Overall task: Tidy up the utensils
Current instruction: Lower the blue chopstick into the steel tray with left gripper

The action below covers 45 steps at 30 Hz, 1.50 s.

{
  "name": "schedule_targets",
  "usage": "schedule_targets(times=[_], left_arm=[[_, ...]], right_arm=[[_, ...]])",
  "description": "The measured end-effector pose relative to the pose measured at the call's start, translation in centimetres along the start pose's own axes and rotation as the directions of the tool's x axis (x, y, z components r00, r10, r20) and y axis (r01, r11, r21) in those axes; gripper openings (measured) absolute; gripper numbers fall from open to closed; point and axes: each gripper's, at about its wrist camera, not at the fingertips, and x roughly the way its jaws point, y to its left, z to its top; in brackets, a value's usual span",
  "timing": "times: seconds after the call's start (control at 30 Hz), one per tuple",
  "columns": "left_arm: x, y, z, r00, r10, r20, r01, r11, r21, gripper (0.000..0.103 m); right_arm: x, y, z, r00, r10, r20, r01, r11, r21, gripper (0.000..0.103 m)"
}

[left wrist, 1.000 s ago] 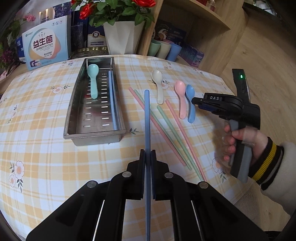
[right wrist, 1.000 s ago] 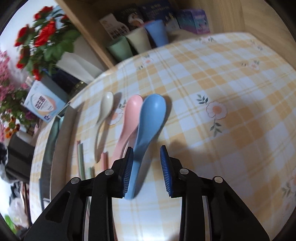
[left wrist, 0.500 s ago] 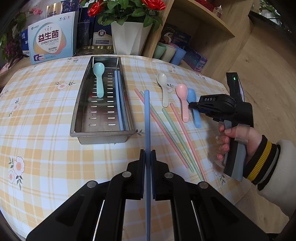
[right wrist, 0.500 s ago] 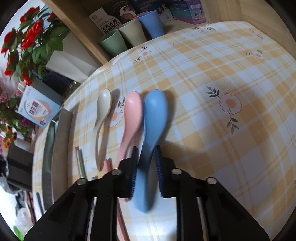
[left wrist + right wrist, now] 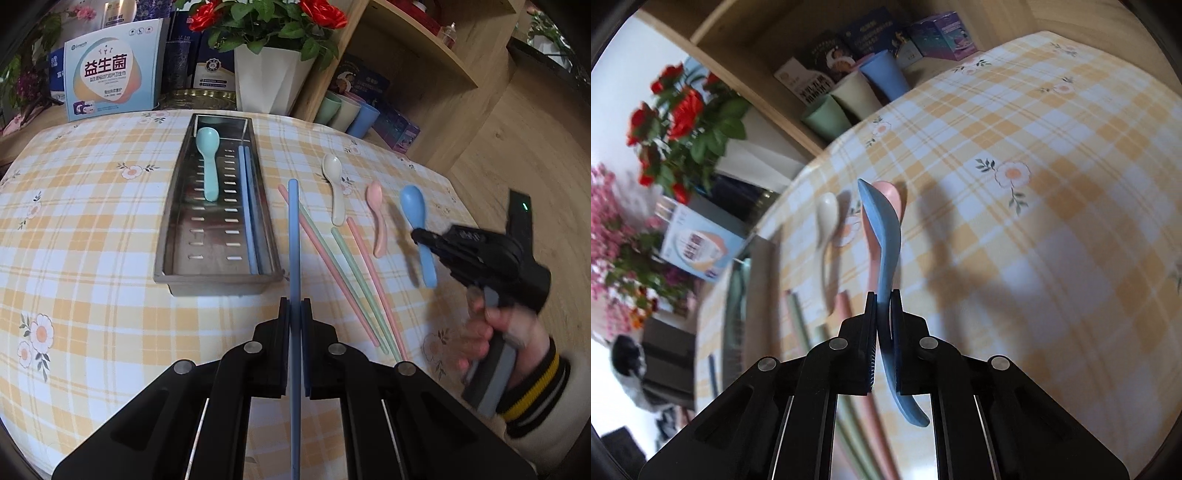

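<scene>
Utensils were split between the tray (image 5: 168, 236), upper centre of the left view, and the cloth to its right. Tray held a teal spoon (image 5: 207, 162) and a blue chopstick (image 5: 246, 206).

Left gripper (image 5: 294, 314) was clamped on a second blue chopstick (image 5: 293, 236), gripped far back, tip past the tray's right corner. Risk: long overhang could pivot in the pads, strike the tray rim and drop outside.

Right gripper (image 5: 883, 314) was clamped edge-on around the blue spoon (image 5: 884, 236), clear of the cloth, bowl forward. Risk: narrow curved handle might twist or slip; contact depth looked shallow, though blur made this uncertain.

Pink spoon (image 5: 376, 218), cream spoon (image 5: 334, 188) and loose chopsticks (image 5: 354, 280) lay close by; a low sweep could scatter them.
</scene>
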Motion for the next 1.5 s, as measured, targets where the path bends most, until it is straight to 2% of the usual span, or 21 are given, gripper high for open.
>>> schedule_targets(times=[0.27,0.47,0.6,0.8,1.07,1.4,1.5], left_arm=[[-0.5,2.4,5.8,1.0,0.011,0.016,-0.01,0.999,-0.05,0.006],[2.6,3.5,11.3,1.0,0.028,0.004,-0.027,0.998,-0.065,0.006],[6.3,4.3,14.1,0.998,0.039,-0.046,-0.043,0.995,-0.095,0.006],[11.1,6.0,14.7,0.985,0.089,-0.149,-0.109,0.985,-0.132,0.006],[13.1,6.0,13.9,0.972,0.112,-0.205,-0.136,0.985,-0.108,0.006],[14.8,5.6,13.9,0.964,0.143,-0.224,-0.165,0.983,-0.081,0.006],[14.4,5.5,14.1,0.968,0.148,-0.201,-0.164,0.984,-0.067,0.006]], right_arm=[[-1.6,-0.6,-0.3,0.999,0.021,0.026,-0.021,1.0,-0.006,0.007],[-2.1,-0.7,0.3,0.999,0.038,0.036,-0.038,0.999,-0.017,0.007],[-2.5,-1.3,0.4,0.998,0.043,0.039,-0.043,0.999,-0.008,0.007],[-3.5,-2.6,0.6,0.998,0.039,0.048,-0.039,0.999,0.016,0.007],[-3.6,-3.6,0.8,0.998,0.028,0.049,-0.03,0.999,0.039,0.007],[-3.6,-3.5,0.7,0.998,0.038,0.045,-0.04,0.998,0.041,0.007],[-3.8,-3.4,0.8,0.998,0.037,0.046,-0.039,0.998,0.042,0.007]])
